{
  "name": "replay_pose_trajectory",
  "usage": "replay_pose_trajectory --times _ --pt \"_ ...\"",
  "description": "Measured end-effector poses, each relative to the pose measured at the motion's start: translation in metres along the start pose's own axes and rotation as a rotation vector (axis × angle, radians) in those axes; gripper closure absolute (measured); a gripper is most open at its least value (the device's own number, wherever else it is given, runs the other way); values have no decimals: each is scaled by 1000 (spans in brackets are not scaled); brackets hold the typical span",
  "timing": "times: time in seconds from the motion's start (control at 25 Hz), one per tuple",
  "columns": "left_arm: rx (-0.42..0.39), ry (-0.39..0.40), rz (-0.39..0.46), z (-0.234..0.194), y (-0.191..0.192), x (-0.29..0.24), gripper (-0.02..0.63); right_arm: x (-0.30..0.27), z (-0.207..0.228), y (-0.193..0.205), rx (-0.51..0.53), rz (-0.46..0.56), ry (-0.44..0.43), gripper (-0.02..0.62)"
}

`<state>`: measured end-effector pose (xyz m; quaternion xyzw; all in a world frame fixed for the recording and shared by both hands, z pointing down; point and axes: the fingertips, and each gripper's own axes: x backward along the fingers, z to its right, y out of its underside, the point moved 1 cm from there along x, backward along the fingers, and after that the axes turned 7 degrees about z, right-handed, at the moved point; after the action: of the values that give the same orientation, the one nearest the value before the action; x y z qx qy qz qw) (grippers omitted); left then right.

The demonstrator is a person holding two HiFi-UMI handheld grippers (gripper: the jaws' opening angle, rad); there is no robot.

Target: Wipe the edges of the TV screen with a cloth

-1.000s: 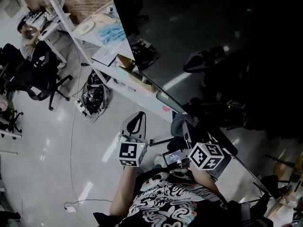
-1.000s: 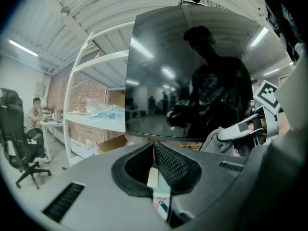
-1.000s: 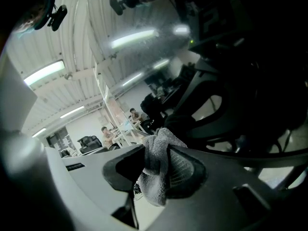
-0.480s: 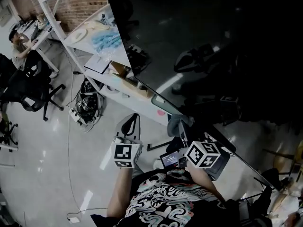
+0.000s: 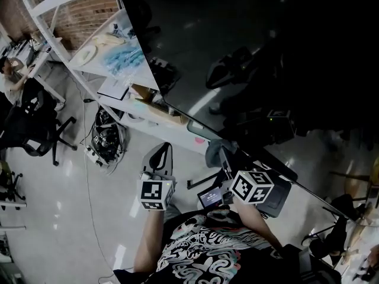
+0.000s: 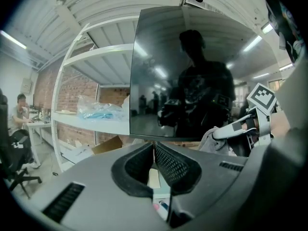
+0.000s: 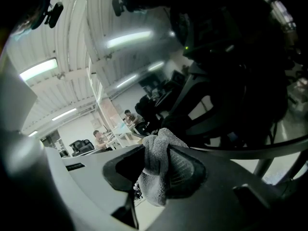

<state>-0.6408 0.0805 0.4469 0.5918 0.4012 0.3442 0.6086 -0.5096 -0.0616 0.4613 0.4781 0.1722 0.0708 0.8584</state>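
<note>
While head view leaves grips unclear, right gripper view shows right gripper (image 7: 155,152) clamped on one cloth (image 7: 153,179); left gripper (image 6: 154,150) closed, empty, facing one TV screen (image 6: 159,61).

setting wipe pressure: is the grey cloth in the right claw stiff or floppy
Probably floppy: the cloth bunches and droops from the right claw. Its fuzzy weave likely grips the TV screen rather than sliding.

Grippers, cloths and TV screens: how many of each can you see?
Grippers: 2 (left gripper, right gripper)
Cloths: 1 (grey cloth, pinched in the right gripper)
TV screens: 1 (TV screen)
Total: 4
</note>
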Motion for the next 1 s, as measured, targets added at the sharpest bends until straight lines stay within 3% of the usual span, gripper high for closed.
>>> replay_pose_trajectory --times 0.68,1.0 --pt "5 120 -1 -22 -3 -22 583 -27 -18 3 -41 16 47 454" --pt "41 135 4 -44 -7 -31 583 -40 -28 3 -39 18 60 454"
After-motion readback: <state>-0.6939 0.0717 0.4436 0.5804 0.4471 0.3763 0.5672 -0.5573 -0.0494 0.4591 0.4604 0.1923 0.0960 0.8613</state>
